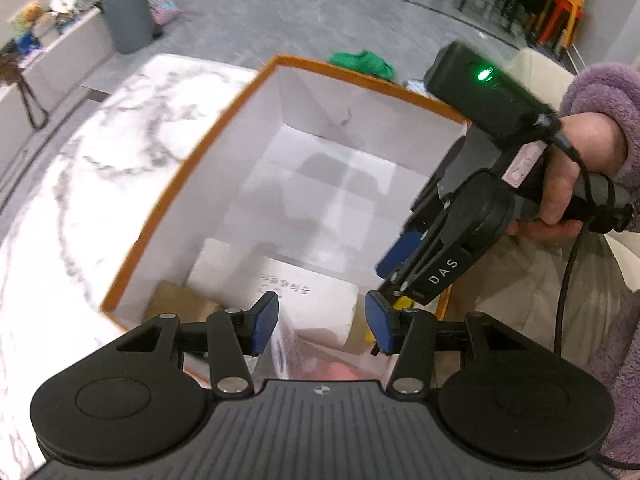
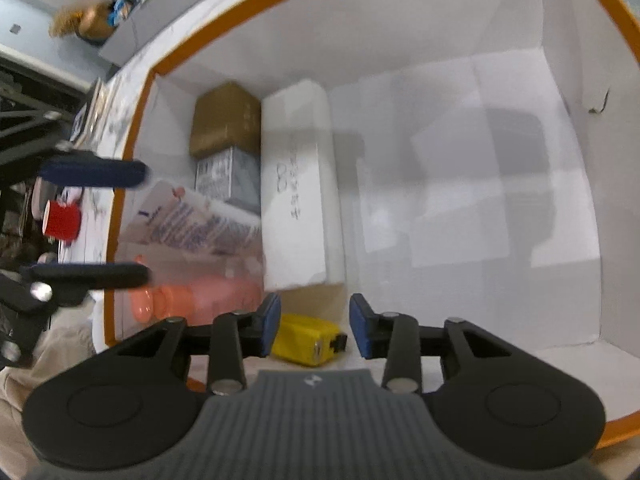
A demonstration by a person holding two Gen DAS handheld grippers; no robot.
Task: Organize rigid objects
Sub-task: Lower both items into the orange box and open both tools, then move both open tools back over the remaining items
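An orange-rimmed white box (image 1: 192, 184) stands open on a marble table. Along its wall lie a brown carton (image 2: 224, 120), a grey carton (image 2: 228, 178) and a long white box (image 2: 300, 200). My left gripper (image 1: 322, 322) hangs over the near corner, shut on a clear pack (image 2: 192, 224) with a printed label and a pink bottle inside. In the right wrist view its two fingers (image 2: 92, 172) straddle that pack. My right gripper (image 2: 316, 326) is down inside the box and open. A yellow block (image 2: 306, 338) lies on the floor between its pads, not gripped.
The box floor (image 2: 460, 200) to the right of the long white box is bare. A red cup (image 2: 62, 220) sits on the marble table (image 1: 100, 184) outside the box. A hand in a purple sleeve (image 1: 600, 92) holds the right gripper. A grey bin (image 1: 128, 16) and green cloth (image 1: 362, 62) are beyond.
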